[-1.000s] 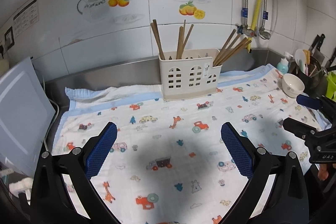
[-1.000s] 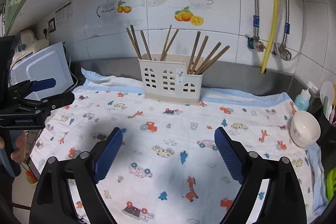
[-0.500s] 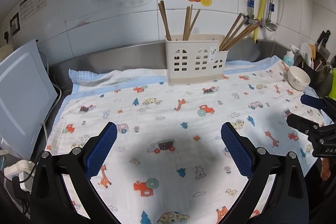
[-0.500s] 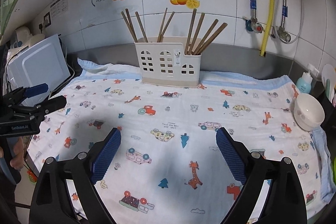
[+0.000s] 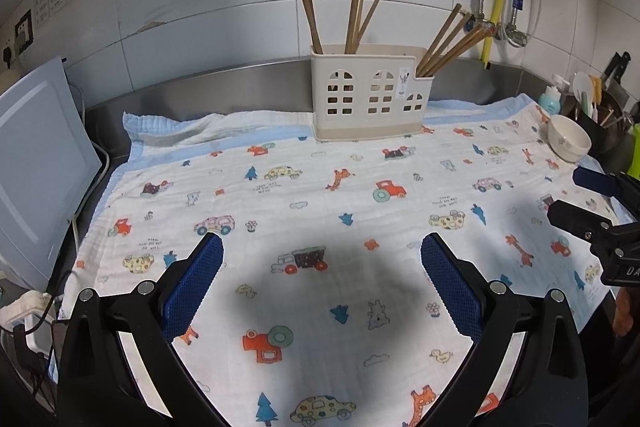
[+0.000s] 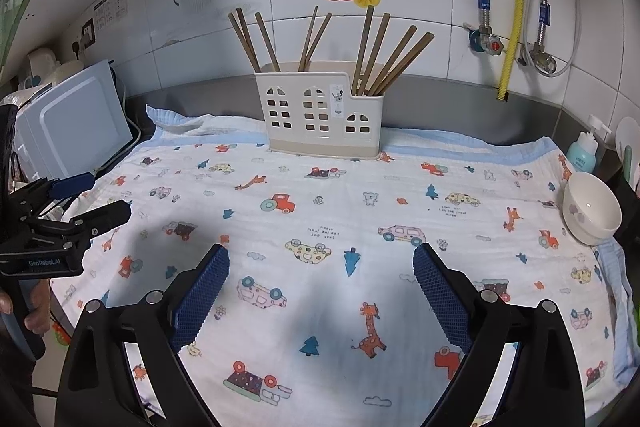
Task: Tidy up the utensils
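- Hovered over printed cloth: left gripper and right gripper both spread wide, empty.
- Judged sorting done: chopsticks all upright in caddy.
- Probably nothing left but retreat.

Both wrist views toward holder

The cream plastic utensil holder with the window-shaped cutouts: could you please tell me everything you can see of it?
The cream plastic utensil holder is a rectangular, house-like caddy with arched, gridded window cutouts, a darker beige base band and a small sticker on its front. Its right section is stepped lower. It stands upright at the back of the cartoon-printed cloth, before the steel backsplash. Brown wooden chopsticks stand leaning in its compartments, fanned out most on the right. Neither gripper touches it.
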The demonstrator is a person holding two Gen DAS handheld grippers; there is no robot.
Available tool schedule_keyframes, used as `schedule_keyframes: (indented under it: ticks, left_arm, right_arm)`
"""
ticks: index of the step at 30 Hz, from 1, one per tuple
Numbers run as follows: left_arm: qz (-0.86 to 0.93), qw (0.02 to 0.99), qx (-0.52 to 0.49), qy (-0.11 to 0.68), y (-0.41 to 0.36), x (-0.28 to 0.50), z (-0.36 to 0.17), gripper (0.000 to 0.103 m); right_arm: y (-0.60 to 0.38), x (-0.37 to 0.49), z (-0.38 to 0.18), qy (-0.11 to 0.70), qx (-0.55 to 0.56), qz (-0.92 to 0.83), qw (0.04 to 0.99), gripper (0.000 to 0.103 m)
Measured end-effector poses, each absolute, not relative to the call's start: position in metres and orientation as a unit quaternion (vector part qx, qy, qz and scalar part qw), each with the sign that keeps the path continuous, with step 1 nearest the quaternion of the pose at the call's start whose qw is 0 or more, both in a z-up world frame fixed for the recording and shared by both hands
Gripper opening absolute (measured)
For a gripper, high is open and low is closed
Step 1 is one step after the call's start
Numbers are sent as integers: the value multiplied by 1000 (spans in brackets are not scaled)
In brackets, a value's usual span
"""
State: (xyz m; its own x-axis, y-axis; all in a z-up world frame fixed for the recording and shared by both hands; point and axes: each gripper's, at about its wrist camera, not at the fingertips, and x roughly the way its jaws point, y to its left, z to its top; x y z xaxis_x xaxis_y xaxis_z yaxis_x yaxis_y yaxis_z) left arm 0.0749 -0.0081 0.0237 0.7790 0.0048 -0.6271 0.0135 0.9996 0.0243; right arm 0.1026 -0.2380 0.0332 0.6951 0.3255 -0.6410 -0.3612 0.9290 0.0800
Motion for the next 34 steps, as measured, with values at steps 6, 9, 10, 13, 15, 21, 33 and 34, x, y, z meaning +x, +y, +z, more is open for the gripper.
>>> schedule_keyframes:
  ticks: [6,9,10,13,15,21,33,34]
  left_arm:
    - [-3,943,12,334,-9,74,21,98]
    - [-4,943,11,334,-9,74,21,98]
    - [-5,943,10,333,-9,74,21,98]
    - [-6,942,10,334,-10,74,20,98]
    - [-8,943,8,334,-10,73,20,98]
    - [-7,946,-9,323,-9,70,20,98]
    - [-10,945,-11,326,-6,70,20,98]
    - [-11,945,-10,325,-6,70,20,98]
  right_arm:
    - [-237,102,31,344,-27,187,920,90]
    - [-237,102,31,345,-26,187,919,90]
    - [-236,102,30,345,-26,187,919,90]
    - [-236,102,29,346,-26,189,918,90]
    - [-235,101,29,347,-28,189,918,90]
    - [-236,100,27,348,-28,189,918,90]
    - [-239,99,27,346,-26,189,919,90]
    - [-240,99,28,346,-26,188,919,90]
